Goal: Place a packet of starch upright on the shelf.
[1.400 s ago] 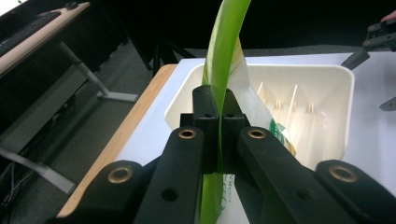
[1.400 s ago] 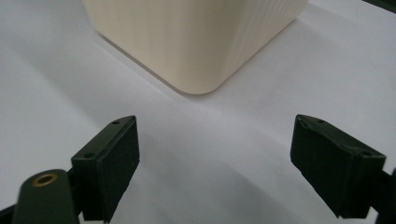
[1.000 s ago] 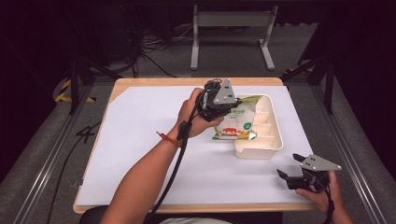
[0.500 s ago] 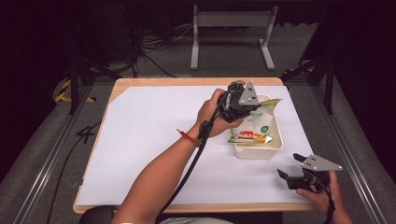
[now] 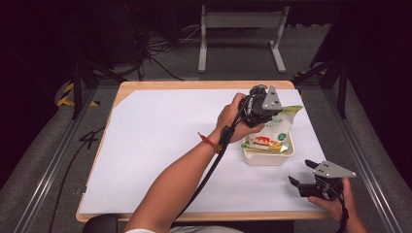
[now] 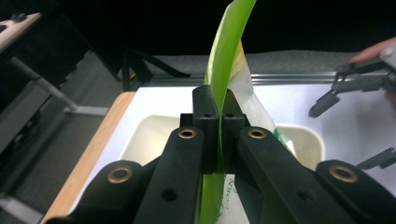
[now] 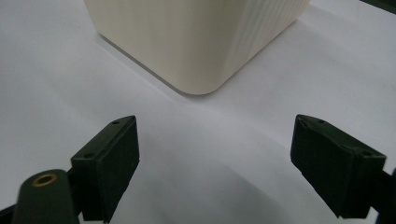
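A: Left gripper (image 5: pixel 266 112), state?
B: Right of centre in the high view, over the cream tray (image 5: pixel 268 156). In the left gripper view its jaws are pressed together on the green edge of a snack bag (image 6: pixel 227 56), which runs up between them to the top of the frame.

A: Where does the bag sit?
B: In the high view its lower end hangs inside the tray and its green top edge sticks out to the right, past the gripper. The printed face shows red and yellow.

A: Right gripper (image 5: pixel 302 175)?
B: Lower right of the high view, over the white sheet (image 5: pixel 165 141), near the tray's corner but apart from it. Jaws spread wide, nothing between them; the right gripper view shows the tray's rounded corner at top centre.
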Tool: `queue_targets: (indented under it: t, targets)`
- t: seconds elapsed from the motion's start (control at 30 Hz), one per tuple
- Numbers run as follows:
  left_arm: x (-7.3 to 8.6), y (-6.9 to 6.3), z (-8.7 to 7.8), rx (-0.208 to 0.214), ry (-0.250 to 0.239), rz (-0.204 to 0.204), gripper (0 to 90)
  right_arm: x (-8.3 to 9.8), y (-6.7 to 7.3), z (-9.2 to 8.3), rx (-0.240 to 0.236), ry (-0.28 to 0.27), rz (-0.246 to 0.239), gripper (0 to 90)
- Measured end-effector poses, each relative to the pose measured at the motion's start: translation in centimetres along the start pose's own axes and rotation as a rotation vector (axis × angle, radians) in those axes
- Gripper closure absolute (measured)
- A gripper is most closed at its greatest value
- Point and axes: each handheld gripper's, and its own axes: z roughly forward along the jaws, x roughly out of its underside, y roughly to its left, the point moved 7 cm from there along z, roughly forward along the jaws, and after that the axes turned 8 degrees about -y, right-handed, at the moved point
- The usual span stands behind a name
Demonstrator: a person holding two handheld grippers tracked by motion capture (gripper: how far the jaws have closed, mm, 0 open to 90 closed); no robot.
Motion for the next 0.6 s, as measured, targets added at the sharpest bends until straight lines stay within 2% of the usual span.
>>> queue_targets:
  t: [0.13, 0.17, 0.3, 0.43, 0.57, 0.6]
  targets:
    - [0.0, -0.3, 0.6, 0.019, 0.006, 0.0, 89.8, 0.0, 0.0, 0.0, 0.0, 0.0, 0.0, 15.3]
    - [0.3, -0.5, 0.7, 0.028, -0.003, -0.015, 89.8, 0.0, 0.0, -0.1, 0.001, -0.001, 0.001, 15.3]
    - [0.5, -0.6, 0.9, 0.022, -0.017, -0.02, 89.8, 0.0, 0.0, 0.0, -0.002, 0.001, 0.002, 15.3]
    - [1.0, -1.1, 1.6, 0.044, -0.042, -0.041, 89.7, 0.0, 0.1, 0.0, -0.004, 0.005, -0.002, 15.3]
    - [0.9, -1.2, 1.9, 0.045, -0.054, -0.046, 89.8, 0.1, 0.1, 0.0, -0.004, 0.008, -0.001, 15.3]
    - [1.0, -1.2, 2.0, 0.033, -0.061, -0.051, 89.8, 0.1, 0.1, 0.0, -0.004, 0.009, -0.002, 15.3]
